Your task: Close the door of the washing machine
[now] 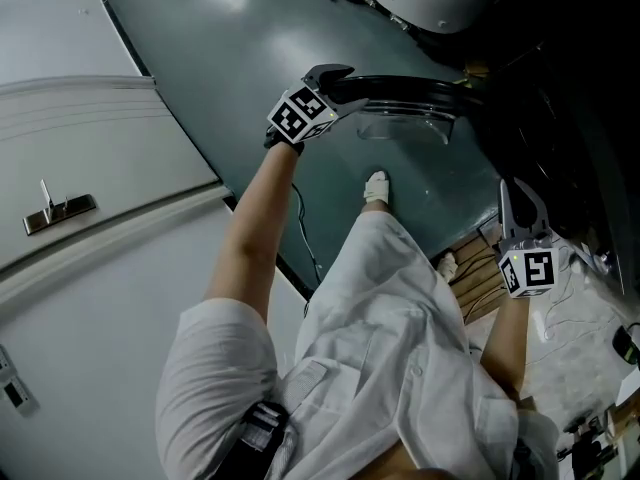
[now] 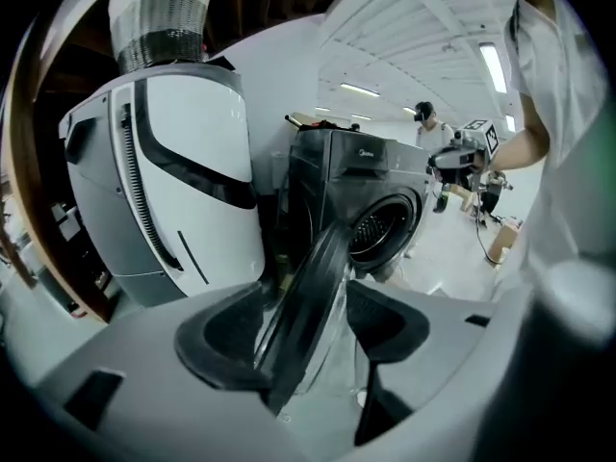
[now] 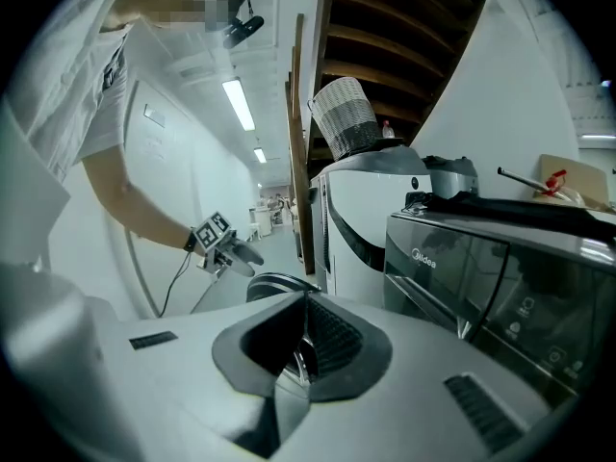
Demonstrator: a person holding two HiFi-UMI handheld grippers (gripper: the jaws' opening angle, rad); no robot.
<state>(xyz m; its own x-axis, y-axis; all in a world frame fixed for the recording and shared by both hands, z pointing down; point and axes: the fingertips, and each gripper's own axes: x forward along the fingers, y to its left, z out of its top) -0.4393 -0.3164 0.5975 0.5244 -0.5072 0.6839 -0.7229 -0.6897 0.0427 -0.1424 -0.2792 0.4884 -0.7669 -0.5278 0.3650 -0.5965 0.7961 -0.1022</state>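
The washing machine [image 2: 385, 210] stands dark grey with its drum open, and its top [image 3: 481, 268] fills the right of the right gripper view. Its round door [image 1: 410, 88], a black rim around a clear bowl, hangs swung out over the green floor. My left gripper [image 1: 340, 88] straddles that rim. In the left gripper view the door [image 2: 313, 296] runs edge-on between the open jaws of the left gripper [image 2: 308, 330], and there is a gap at the right pad [image 2: 385, 325]. My right gripper [image 1: 515, 203] is off to the right beside the machine and holds nothing. Up close, the right gripper [image 3: 301, 354] has its pads together.
A tall white appliance [image 2: 183, 162] with a woven basket [image 2: 164, 27] on top stands next to the washer. A wooden pallet [image 1: 480, 273] and a cable [image 1: 305, 233] lie on the floor by my feet. A white wall panel [image 1: 90, 168] is at the left. Another person [image 2: 428, 123] is far off.
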